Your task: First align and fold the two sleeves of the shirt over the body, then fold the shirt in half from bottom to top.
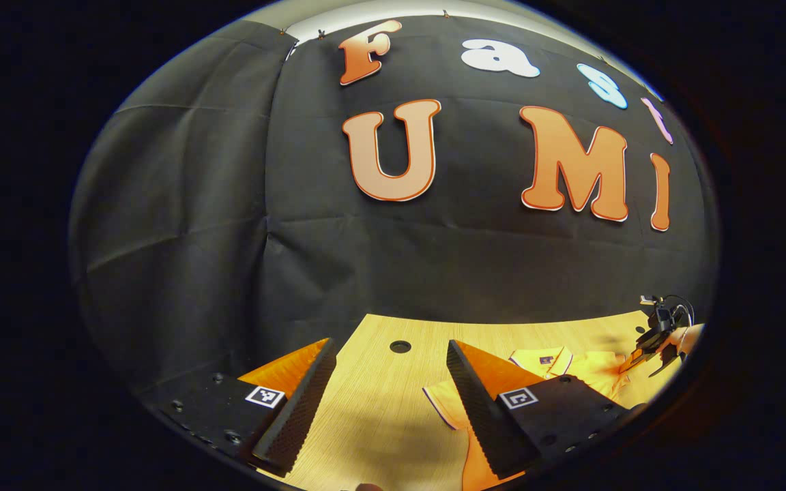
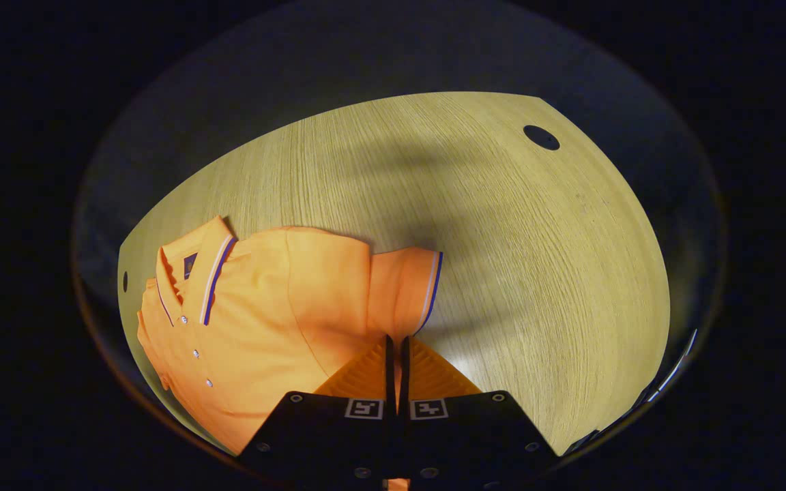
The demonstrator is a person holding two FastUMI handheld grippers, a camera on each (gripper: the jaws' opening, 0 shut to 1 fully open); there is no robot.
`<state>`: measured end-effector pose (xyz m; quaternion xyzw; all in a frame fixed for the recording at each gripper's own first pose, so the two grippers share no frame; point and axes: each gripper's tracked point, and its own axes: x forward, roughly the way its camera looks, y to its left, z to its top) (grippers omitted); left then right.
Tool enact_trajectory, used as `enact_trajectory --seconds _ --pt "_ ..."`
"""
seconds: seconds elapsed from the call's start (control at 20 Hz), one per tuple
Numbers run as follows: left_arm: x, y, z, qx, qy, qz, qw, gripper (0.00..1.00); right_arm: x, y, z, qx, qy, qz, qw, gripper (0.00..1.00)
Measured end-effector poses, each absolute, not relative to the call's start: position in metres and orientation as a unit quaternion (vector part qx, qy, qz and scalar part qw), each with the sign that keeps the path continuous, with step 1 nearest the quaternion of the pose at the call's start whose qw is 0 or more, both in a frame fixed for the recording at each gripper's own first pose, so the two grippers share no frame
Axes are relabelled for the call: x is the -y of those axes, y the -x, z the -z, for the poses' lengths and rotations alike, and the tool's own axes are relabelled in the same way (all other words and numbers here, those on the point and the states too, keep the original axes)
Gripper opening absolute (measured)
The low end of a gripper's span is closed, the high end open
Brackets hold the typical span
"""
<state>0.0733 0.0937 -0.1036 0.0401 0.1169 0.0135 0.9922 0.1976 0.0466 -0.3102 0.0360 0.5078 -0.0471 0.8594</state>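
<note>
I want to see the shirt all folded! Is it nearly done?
Not yet. No fold looks finished. The right gripper is pinching the shirt beside one sleeve, starting the first fold. The left gripper waits open. Both sleeves and the bottom-to-top fold remain.

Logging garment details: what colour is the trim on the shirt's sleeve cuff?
Dark blue and white stripes on the orange shirt sleeve cuff, clearest in the right gripper view.

You can read no text here, only square coded markers on each gripper's fingers, a small unreadable patch inside the shirt collar
</note>
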Motion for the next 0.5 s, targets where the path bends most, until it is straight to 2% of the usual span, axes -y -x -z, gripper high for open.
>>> enact_trajectory --seconds 0.5 --pt "-0.12 -0.058 0.094 -0.105 -0.024 0.004 0.994 0.98 -0.099 -0.186 0.238 -0.442 0.018 0.011 0.897 0.0"
